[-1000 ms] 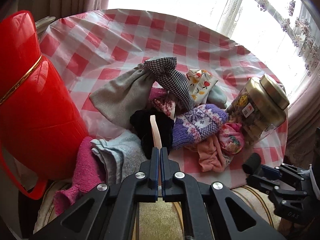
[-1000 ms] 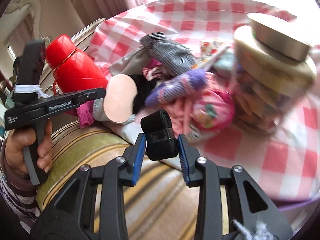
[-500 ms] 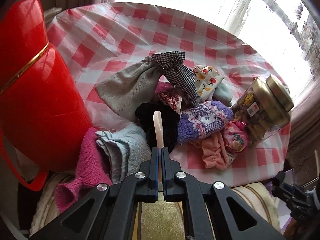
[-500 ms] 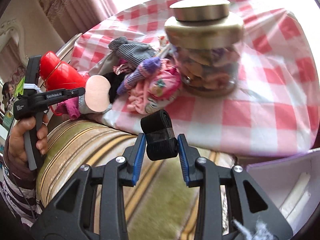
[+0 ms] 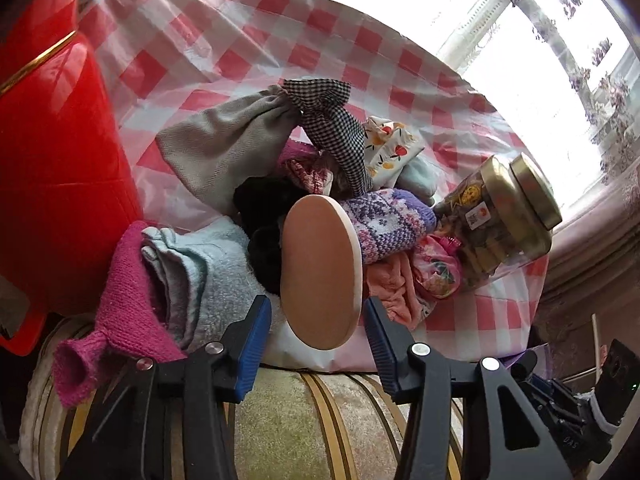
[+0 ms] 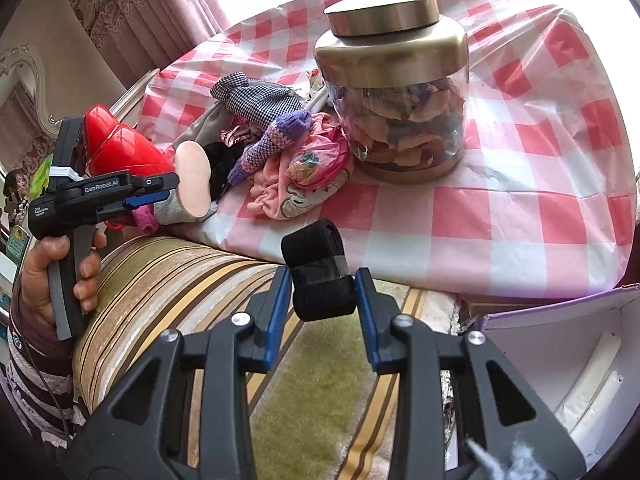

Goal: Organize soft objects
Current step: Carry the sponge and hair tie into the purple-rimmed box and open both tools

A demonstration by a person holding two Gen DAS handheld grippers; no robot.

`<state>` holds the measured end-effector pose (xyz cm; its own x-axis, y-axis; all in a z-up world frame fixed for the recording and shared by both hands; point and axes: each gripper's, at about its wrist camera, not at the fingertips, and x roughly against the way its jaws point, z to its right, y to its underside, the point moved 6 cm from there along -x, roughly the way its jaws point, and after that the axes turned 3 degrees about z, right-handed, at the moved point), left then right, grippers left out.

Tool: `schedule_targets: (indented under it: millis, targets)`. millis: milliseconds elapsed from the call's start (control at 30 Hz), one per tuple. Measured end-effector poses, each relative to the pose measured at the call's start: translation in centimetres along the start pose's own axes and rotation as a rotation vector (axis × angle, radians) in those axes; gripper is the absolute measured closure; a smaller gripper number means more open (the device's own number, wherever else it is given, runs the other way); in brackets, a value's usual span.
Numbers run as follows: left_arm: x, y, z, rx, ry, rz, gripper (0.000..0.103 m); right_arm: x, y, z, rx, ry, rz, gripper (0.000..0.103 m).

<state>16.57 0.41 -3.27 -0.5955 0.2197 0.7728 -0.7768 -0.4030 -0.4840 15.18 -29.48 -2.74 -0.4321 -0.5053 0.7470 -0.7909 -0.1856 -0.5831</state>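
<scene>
Right wrist: one jar, one black roll in claw.

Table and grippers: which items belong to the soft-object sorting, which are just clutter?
Job:
- black rolled band, clamped in right gripper
- peach oval pad, between the opening jaws of left gripper
- pile: purple knit sock, checked cloth, grey pouch, pink knit piece

Clutter:
- red flask
- gold-lidded jar
- checked tablecloth
</scene>
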Motion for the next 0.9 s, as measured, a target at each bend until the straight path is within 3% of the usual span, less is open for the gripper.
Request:
schedule_targets:
  millis: [167, 267, 400, 600, 833, 900]
  targets:
    - [-1.3, 0.1, 3.2, -0.127, -0.073, -0.019, 0.03, 0.1, 0.1, 0.0, -0.005, -0.003, 0.002, 0.066]
    - [-3.9, 0.1, 4.9, -0.249, -0.182, -0.054, 0.03, 0.4, 0.1, 0.2, -0.008, -0.003, 0.01, 0.066]
    - [-6.4, 0.2, 4.8, -0.211, -0.167, -0.112, 0.03, 1.2, 0.5, 1.1, -0.021, 0.008, 0.019, 0.066]
    - [-8.3, 0.5, 3.6, -0.187, -0.223, -0.162, 0.022, 2.3, 1.4, 2.7, -0.049, 0.038, 0.021, 0.066]
    - [-9.2, -0.6, 3.4, -0.159, -0.269, -0.145, 0.023, 5.0, 2.9, 4.8, -0.083, 0.075, 0.049, 0.066]
    - [-9.6, -0.5, 2.9, -0.144, -0.278, -0.16, 0.044, 5.7, 3.3, 5.7, -0.097, 0.088, 0.057, 0.066]
